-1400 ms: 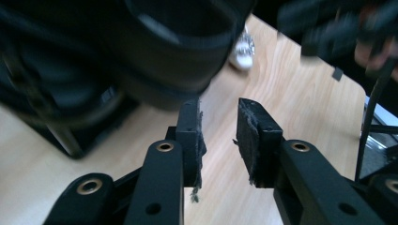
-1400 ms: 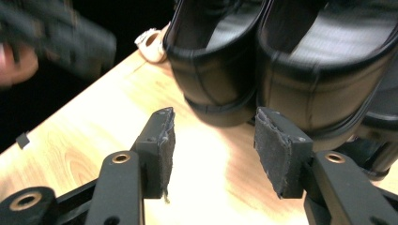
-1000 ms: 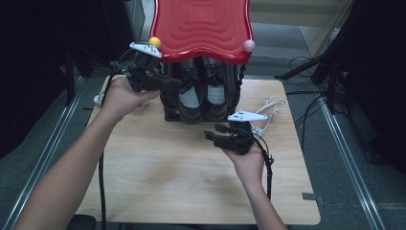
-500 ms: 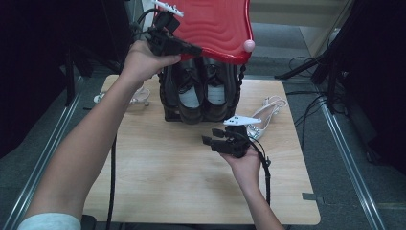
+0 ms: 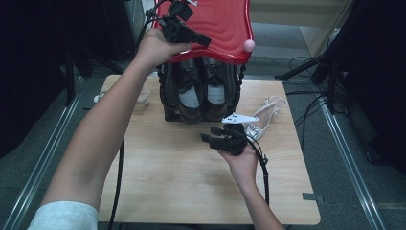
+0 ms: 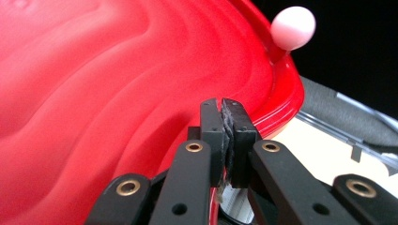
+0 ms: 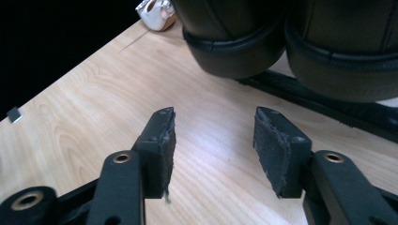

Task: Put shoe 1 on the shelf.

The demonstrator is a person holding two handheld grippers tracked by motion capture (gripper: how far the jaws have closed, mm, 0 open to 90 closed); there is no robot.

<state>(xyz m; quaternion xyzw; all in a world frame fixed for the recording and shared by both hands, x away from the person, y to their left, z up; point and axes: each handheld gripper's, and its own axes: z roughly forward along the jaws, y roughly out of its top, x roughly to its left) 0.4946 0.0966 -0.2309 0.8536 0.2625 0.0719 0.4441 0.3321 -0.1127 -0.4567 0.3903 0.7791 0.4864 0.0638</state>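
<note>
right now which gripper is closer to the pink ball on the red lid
Left. The left gripper is up over the red lid, a short way from the pink ball; the right gripper hangs low over the table.

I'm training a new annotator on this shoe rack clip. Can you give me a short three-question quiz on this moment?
1. True or false: the left gripper has its jaws shut above the red tray.
2. What do the right gripper's open jaws point toward? A) black shoes B) white sandal C) pink ball
3. What surface lies under the right gripper?

Key: 1 true; 2 A; 3 the wooden table.
</note>
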